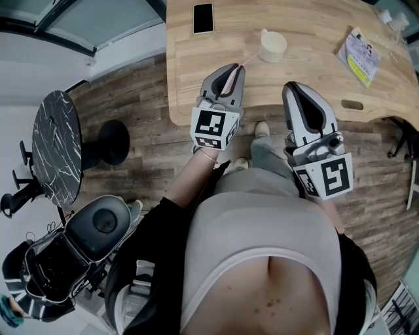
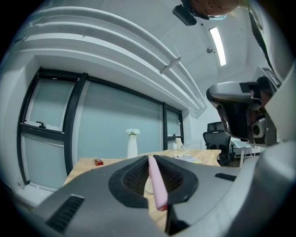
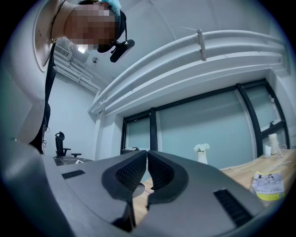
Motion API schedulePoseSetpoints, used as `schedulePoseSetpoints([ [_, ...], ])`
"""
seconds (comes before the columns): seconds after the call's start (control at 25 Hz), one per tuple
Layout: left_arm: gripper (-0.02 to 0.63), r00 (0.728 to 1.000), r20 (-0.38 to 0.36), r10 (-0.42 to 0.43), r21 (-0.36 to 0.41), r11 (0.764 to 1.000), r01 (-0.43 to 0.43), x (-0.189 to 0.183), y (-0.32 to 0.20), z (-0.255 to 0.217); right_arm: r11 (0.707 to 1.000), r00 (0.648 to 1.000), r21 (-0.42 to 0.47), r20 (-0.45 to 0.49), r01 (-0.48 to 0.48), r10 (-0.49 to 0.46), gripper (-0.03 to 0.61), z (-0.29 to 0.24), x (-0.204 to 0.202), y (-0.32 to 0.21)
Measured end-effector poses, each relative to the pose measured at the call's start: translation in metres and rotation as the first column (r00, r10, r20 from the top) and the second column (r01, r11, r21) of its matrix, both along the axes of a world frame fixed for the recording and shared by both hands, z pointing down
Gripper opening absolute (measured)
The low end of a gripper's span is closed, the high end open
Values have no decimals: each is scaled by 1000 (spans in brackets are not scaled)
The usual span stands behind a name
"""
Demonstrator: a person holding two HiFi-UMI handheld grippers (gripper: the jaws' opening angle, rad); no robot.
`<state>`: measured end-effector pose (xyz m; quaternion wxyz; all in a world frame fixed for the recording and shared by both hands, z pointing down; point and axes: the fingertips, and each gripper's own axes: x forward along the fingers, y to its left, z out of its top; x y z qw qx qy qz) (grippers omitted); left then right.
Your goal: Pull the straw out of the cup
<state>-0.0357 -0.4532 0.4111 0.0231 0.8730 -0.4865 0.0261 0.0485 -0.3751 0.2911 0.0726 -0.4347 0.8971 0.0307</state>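
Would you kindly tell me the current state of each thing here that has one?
left gripper: jaws shut on the straw.
straw: clamped between those jaws, tip pointing toward the cup.
cup: upright on the table.
right gripper: jaws shut, empty.
phone: lying flat, screen dark.

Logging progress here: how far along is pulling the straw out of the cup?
Done: the left gripper is shut on the pink straw. In hand: its far end lies by the cup, clearance unclear. Left: carry it well clear.
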Motion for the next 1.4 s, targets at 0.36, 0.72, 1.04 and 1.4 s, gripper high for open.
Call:
schedulePoseSetpoints([
  [0.36,37,1000,-17,1,18,1000,0,-7,23,-19,1000,1000,8,3,17,-17,31,-4,-9,12],
  [0.72,37,999,-40,-1,34,999,3,-25,65,-43,1000,1000,17,5,11,-11,31,-2,-19,35],
  [1.04,37,999,-36,17,48,999,-15,-36,103,-48,1000,1000,20,27,8,-9,31,1,-31,62],
  [1.4,37,994,-83,68,67,996,-62,-21,131,-55,1000,999,21,41,-9,8,31,-2,-24,82],
])
